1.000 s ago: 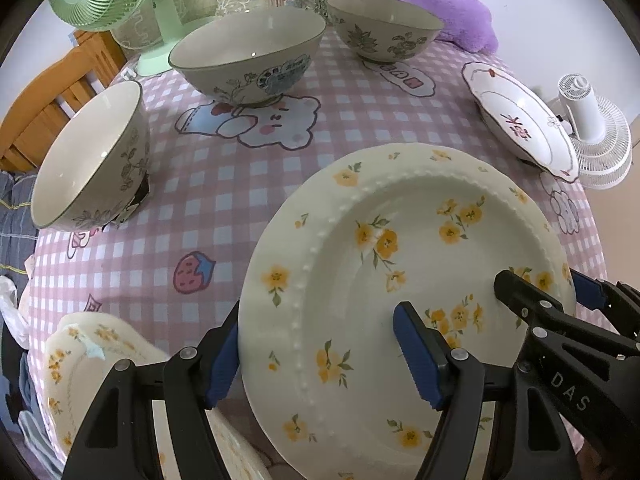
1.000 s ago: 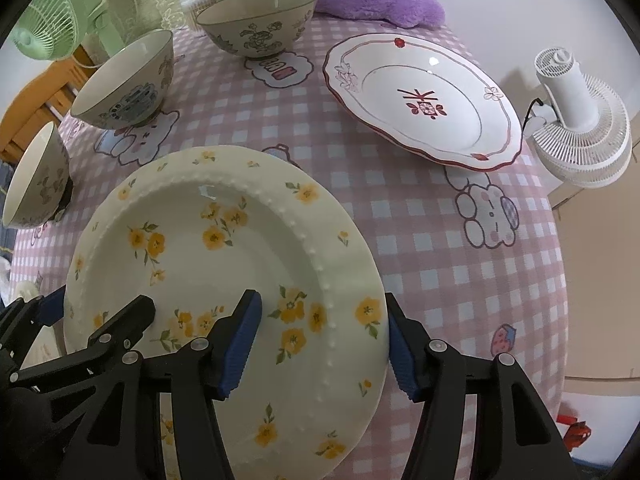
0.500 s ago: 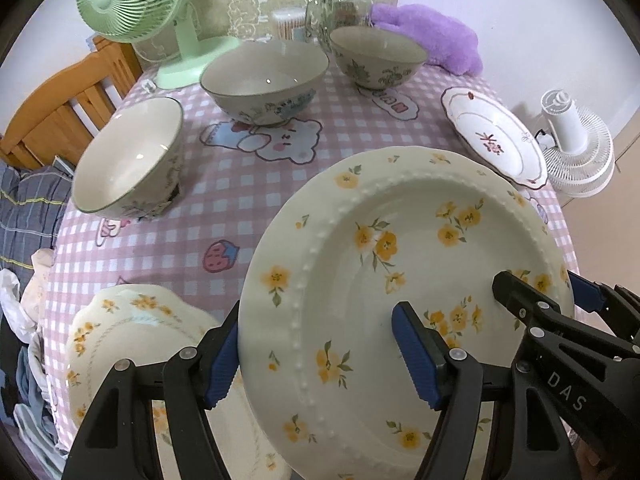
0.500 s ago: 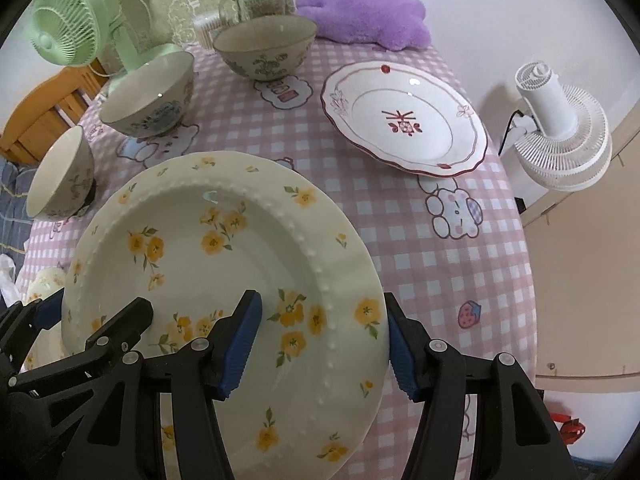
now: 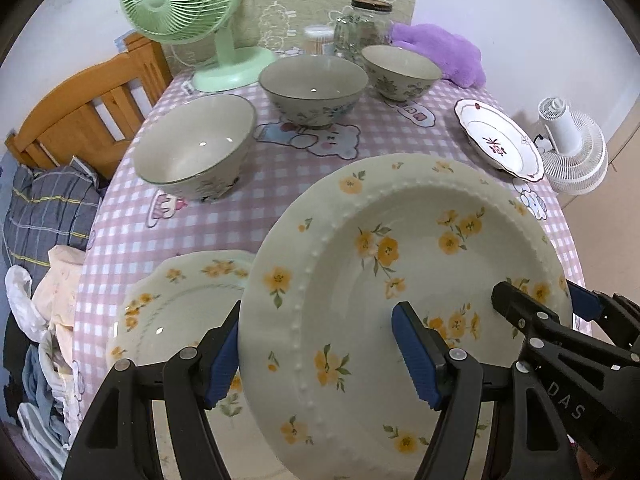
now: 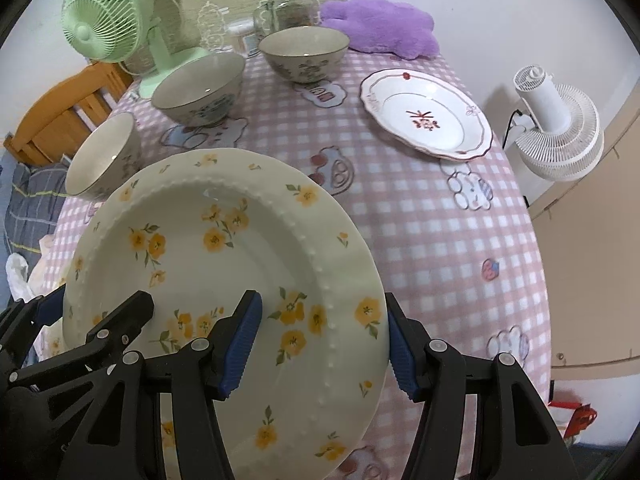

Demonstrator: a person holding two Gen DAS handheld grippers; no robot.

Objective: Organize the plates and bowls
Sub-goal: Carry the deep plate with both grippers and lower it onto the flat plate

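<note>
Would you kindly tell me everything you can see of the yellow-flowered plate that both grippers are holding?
The plate is round, cream, glossy, ceramic-looking, with scattered yellow flowers on green stems and a beaded ring between its shallow well and broad rim. It looks whole, clean and empty. It is held off the checked tablecloth, tilted, partly over a second flowered plate. The left gripper clamps one side of the rim, the right gripper the opposite side; nothing else touches it.
</note>
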